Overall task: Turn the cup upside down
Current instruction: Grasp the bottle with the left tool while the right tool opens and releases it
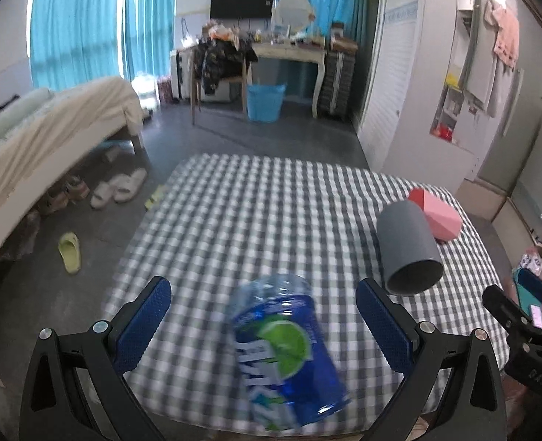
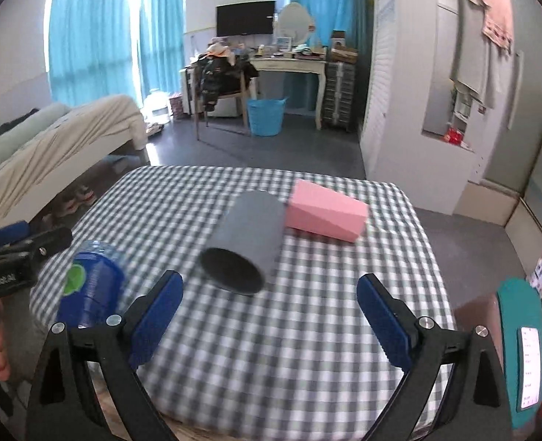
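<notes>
The grey cup [image 2: 247,244] lies on its side mid-frame on the desk [image 2: 307,349], mouth toward the camera, axis running up-right, just ahead of the wide, empty right tongs [image 2: 270,316]; left tongs [image 1: 263,325], wide too, sit farther off.

The table [image 2: 307,349] is covered with a woven cloth in grey and white checks, matt and soft-looking. The grey cup [image 2: 250,233] is seen as smooth matt plastic, with a darker matt inside. The pink block [image 2: 324,211] is shown with a dull, faceted surface; its material cannot be told. The bottle [image 1: 289,352] is made of clear glossy plastic and is wrapped in a shiny blue label. The jaws of the left gripper [image 1: 263,327] and the right gripper [image 2: 271,319] are faced with finely textured blue pads on matt black plastic arms, fixed with bright metal screws.
</notes>
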Tool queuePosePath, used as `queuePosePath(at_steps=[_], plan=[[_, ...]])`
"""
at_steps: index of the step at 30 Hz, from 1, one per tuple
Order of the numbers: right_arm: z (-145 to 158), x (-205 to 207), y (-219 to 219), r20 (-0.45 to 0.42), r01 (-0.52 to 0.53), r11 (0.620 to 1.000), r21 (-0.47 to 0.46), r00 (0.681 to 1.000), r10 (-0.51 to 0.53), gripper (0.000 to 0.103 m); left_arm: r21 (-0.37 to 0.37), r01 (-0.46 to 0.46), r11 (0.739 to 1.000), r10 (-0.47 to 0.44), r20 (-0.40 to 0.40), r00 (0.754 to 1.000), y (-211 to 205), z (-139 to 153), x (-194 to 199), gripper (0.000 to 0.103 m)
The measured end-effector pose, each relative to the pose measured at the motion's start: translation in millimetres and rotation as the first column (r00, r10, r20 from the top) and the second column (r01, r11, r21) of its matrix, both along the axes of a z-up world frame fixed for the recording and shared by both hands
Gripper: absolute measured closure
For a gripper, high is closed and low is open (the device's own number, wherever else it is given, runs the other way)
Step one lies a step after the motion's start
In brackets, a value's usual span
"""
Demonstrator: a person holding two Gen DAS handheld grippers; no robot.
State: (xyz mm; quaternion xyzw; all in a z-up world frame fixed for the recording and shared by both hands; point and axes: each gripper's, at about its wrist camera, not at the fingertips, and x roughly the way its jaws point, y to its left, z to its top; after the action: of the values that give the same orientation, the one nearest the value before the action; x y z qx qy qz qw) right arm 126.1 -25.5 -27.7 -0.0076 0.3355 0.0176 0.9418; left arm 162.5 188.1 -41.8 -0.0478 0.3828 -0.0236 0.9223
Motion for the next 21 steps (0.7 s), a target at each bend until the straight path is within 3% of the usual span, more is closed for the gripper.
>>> queuePosePath(at_steps=[4,9,14,16,18,21], plan=[[-11,2,-19,-0.011,0.037,0.999,0.014,0.999,-0.036,0.007,-0.055,-0.03,0.998,0.024,-0.108,0.994,-4,-18,24,0.0],[-21,6,-27,-0.026,0.042,0.999,0.021,0.999,-0.041,0.007,0.004,-0.018,1.0,0.018,-0.172,0.985,-14,-34,35,0.001],[-24,11,-30,-0.018,0.026,0.999,0.036,1.0,-0.026,0.007,0.009,0.016,1.0,-0.014,-0.206,0.978,-19,-41,39,0.002],[-25,13,-29,-0.019,0.022,0.999,0.04,1.0,-0.021,0.007,0.007,0.022,1.0,-0.02,-0.228,0.974,-20,-43,41,0.011],[-25,13,-30,-0.019,0.023,0.999,0.044,1.0,-0.022,0.007,0.011,0.024,1.0,-0.02,-0.254,0.967,-21,-47,44,0.027],[-24,13,-29,-0.012,0.025,0.999,0.046,1.0,-0.025,0.007,-0.005,0.03,1.0,-0.03,-0.262,0.964,-19,-49,44,0.027]])
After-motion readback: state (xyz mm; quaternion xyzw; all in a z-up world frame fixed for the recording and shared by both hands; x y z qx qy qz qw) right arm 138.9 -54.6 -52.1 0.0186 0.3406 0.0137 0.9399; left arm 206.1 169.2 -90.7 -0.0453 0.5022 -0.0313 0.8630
